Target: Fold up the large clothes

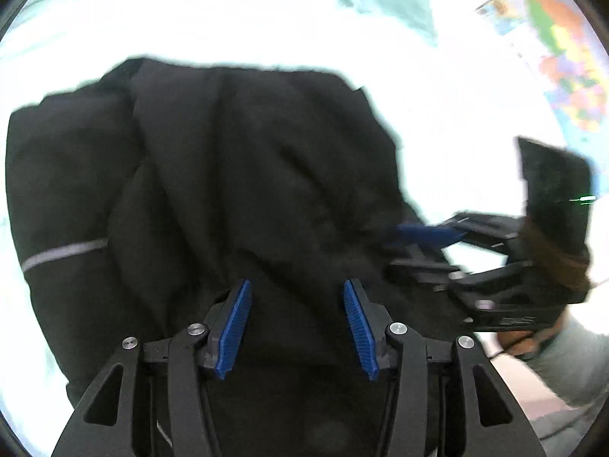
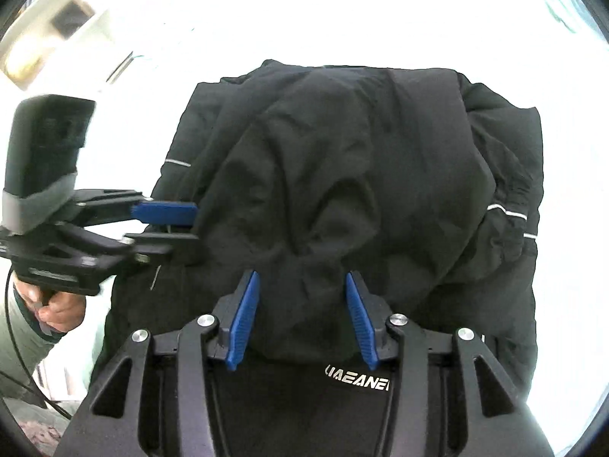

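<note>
In front of both my grippers lies the black jacket (image 2: 342, 175), bunched in thick folds on the white surface (image 2: 342, 19), with thin grey reflective stripes (image 2: 506, 211) on its sleeves. Below my right gripper (image 2: 302, 320) I read white letters "LIAEANE" (image 2: 356, 382). My left gripper (image 1: 297, 329) stands wide open over the cloth, holding nothing; the right one is also open, empty

Left wrist view peers forward over its own blue fingers (image 1: 238, 327), close above the black jacket (image 1: 213, 175). Right wrist view does likewise, and both share that jacket and each other's gripper alongside.
</note>
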Available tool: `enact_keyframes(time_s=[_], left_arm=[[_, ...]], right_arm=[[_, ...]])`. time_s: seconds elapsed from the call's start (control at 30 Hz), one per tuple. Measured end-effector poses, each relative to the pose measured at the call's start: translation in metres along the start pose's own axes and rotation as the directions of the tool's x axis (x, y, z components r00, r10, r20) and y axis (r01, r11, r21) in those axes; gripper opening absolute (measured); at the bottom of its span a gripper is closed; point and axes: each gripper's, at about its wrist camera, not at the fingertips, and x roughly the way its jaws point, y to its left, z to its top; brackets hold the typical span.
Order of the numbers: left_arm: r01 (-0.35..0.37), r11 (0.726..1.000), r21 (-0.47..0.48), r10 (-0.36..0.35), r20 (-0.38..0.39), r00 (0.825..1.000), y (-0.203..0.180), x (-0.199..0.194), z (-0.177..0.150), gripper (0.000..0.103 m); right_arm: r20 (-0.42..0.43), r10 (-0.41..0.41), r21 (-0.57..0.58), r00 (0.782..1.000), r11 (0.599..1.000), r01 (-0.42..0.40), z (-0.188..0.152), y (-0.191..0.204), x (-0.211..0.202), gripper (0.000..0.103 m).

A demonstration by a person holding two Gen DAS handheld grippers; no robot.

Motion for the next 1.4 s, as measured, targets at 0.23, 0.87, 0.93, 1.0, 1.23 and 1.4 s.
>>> enact_keyframes(time_s=[0.23, 0.87, 0.93, 1.0, 1.23, 1.4], left_arm=[[-0.054, 0.997, -0.050, 0.051, -0.057, 0.997, 0.001, 0.039, -0.011, 0.051], [-0.128, 0.957, -0.260, 0.151, 0.073, 0.986, 0.013, -0.107, -0.159, 0.052], [-0.131, 0.941, -0.313, 0.167, 0.093, 0.981, 0.021, -0.121, -0.174, 0.052], [-0.126, 0.919, -0.373, 0.176, 0.104, 0.979, 0.031, -0.131, -0.193, 0.052], [-0.145, 0.862, -0.486, 0.208, 0.079, 0.975, 0.052, -0.141, -0.234, 0.052], [-0.137, 0.817, -0.560, 0.174, 0.013, 0.985, 0.065, -0.120, -0.264, 0.052]], right_arm=[[-0.139, -0.074, 0.007, 0.988, 0.997, 0.076, -0.029, -0.021, 0.064, 0.049], [-0.022, -0.070, 0.221, 0.997, 0.972, 0.073, -0.160, -0.057, -0.079, 0.052], [-0.018, -0.088, 0.236, 0.996, 0.968, 0.090, -0.167, -0.049, -0.086, 0.052], [-0.017, -0.100, 0.266, 0.995, 0.959, 0.101, -0.178, -0.050, -0.091, 0.052], [-0.045, -0.148, 0.356, 0.988, 0.922, 0.154, -0.227, -0.080, -0.118, 0.052], [-0.100, -0.177, 0.425, 0.979, 0.882, 0.203, -0.260, -0.106, -0.120, 0.052]])
